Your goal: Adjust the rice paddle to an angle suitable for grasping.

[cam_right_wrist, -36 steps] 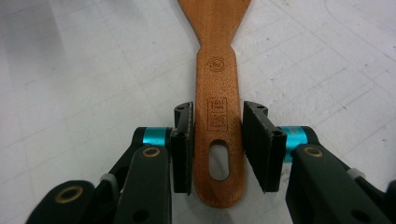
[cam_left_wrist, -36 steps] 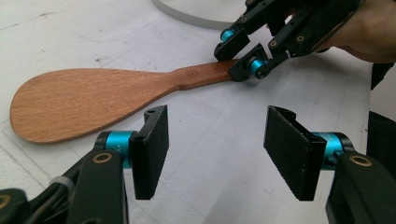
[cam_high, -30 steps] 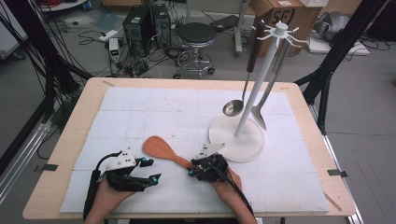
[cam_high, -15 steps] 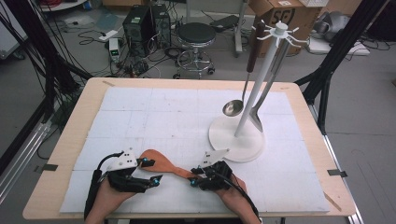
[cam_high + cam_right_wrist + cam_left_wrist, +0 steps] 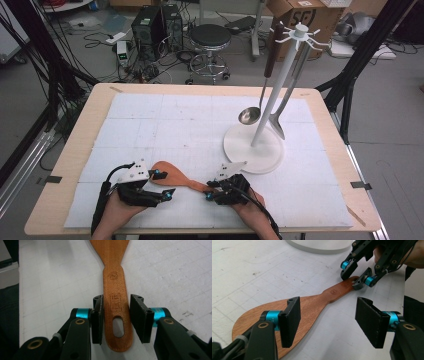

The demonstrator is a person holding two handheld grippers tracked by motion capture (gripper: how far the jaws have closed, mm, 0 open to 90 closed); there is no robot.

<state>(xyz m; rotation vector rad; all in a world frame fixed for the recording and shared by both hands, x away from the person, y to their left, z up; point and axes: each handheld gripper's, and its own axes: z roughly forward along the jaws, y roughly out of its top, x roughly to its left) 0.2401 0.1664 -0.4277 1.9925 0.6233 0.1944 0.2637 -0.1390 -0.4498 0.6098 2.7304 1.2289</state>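
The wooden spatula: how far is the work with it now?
Done: a ladle already hangs on the white rack. In hand: the right gripper grips the wooden spatula by its handle; it lies on the mat. The left gripper is open above the blade. Left, probably: hanging it on the rack.

A: How's the light over my table (image 5: pixel 320 107)?

B: Even and soft from overhead, with faint shadows. The high view's a bit grainy.

A: My close-ups?

B: The wooden spatula (image 5: pixel 115 277) is sharp, its stamp readable. My nearest pads (image 5: pixel 290 321) go slightly soft, and the white mat (image 5: pixel 249 270) looks bright, with no glare.
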